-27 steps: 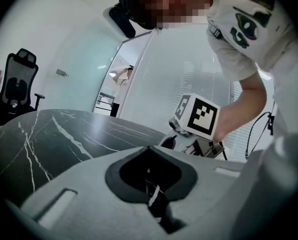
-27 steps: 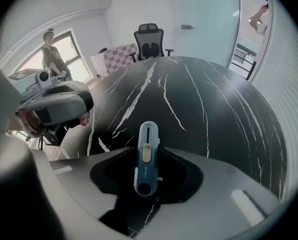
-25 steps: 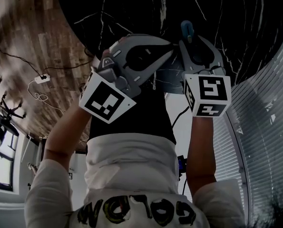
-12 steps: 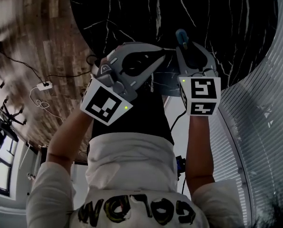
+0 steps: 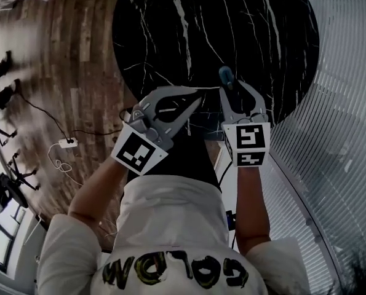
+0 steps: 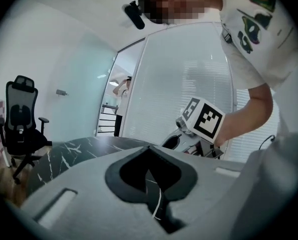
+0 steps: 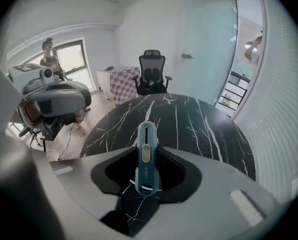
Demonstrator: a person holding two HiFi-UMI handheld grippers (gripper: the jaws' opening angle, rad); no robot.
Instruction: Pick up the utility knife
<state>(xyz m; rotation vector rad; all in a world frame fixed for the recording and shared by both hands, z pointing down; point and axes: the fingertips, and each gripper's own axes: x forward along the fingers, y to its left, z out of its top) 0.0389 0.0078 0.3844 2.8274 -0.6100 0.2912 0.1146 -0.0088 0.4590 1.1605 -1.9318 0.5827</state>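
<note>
My right gripper [image 5: 233, 91], its jaws just closed tighter around the blue utility knife [image 7: 146, 156], lifts it clear of the black marble table [image 5: 170, 29] at upper frame. My left gripper [image 5: 194, 99] rises alongside, jaws together and empty. The pickup looks done.

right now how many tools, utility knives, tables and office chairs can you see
tools: 2, left tool and right tool
utility knife: 1
table: 1
office chair: 1
total: 5
</note>
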